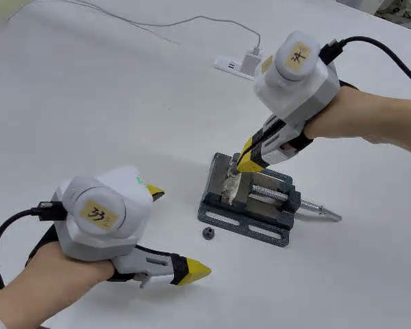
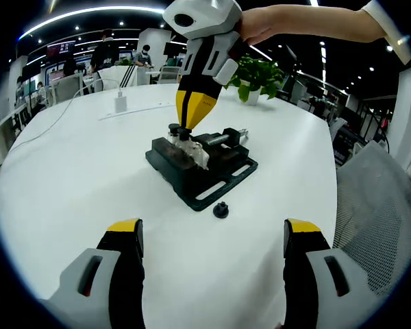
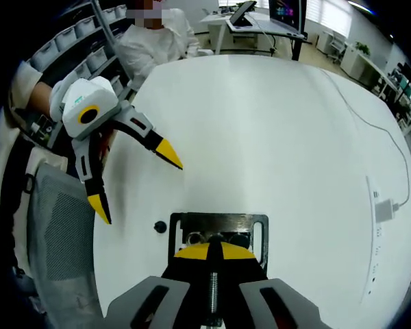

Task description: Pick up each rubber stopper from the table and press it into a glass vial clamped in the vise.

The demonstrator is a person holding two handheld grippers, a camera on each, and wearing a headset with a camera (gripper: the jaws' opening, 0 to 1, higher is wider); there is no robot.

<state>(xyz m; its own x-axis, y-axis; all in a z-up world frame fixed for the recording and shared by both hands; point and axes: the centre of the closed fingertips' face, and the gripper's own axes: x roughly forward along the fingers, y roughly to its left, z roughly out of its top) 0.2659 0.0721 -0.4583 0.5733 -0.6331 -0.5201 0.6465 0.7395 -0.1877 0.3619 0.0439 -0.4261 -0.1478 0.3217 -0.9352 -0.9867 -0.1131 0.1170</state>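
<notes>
the right gripper (image 1: 245,163), jaws closed together, points its tips onto a dark stopper (image 2: 184,134) at the vise (image 1: 243,225). the left gripper (image 1: 175,232), its tan sticker reading roughly "33", gapes wide and empty. a loose rubber stopper (image 1: 208,234) lies at the vise's seven o'clock.

Open table (image 1: 89,89) surrounds the vise (image 1: 255,205), a loose stopper (image 1: 208,234) near its base and the right gripper (image 1: 241,164) over it.
</notes>
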